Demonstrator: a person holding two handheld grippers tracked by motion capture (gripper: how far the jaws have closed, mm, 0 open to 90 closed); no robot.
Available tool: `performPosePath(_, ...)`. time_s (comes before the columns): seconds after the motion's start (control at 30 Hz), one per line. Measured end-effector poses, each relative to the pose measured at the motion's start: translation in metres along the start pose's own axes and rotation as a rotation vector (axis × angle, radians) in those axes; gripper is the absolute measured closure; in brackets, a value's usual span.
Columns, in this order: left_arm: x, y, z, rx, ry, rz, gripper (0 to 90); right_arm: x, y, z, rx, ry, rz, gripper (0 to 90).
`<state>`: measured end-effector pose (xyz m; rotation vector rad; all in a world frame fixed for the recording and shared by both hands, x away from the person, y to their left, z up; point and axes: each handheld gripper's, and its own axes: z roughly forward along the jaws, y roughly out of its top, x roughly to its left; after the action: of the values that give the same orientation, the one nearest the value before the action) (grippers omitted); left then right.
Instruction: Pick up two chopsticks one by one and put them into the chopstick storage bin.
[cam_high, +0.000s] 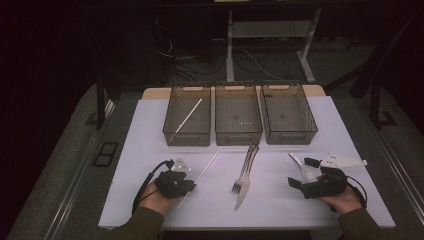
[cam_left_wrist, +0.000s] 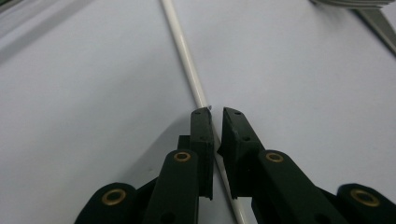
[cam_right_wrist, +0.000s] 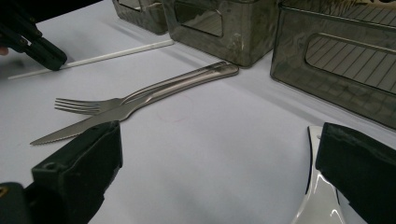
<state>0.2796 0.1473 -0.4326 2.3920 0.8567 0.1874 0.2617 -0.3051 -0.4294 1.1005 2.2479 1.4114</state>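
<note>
The left gripper (cam_left_wrist: 215, 113) has its jaws nearly together around a white chopstick (cam_left_wrist: 187, 56) on the near-left table (cam_high: 280, 200). The right gripper (cam_right_wrist: 215, 154), jaws wide apart, straddles a white spoon (cam_right_wrist: 317, 196) at near right.

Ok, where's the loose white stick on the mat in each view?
High view: the white stick lies left of centre, running diagonally from the left gripper toward the left bin.
Left gripper view: it runs up the middle, passing between the fingers.
Right gripper view: upper left.
Shared landmark: the fork beside it.
</note>
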Motion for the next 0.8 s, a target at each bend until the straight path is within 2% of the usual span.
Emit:
performPosePath(0.23,0.012,-0.003,-0.004,-0.001,0.038,-0.015,81.6,0.000,0.000,0.000,0.001,0.000,-0.001,0.7)
performPosePath(0.4,0.020,-0.005,-0.005,0.001,0.085,-0.023,81.5,0.000,0.000,0.000,0.001,0.001,-0.001,0.7)
performPosePath(0.67,0.023,-0.005,-0.006,-0.007,0.073,-0.034,80.5,0.001,0.000,0.000,0.003,0.001,0.000,0.7)
performPosePath(0.8,0.023,-0.003,-0.011,-0.065,0.058,-0.047,72.7,0.001,0.000,0.000,0.002,0.000,0.000,0.7)
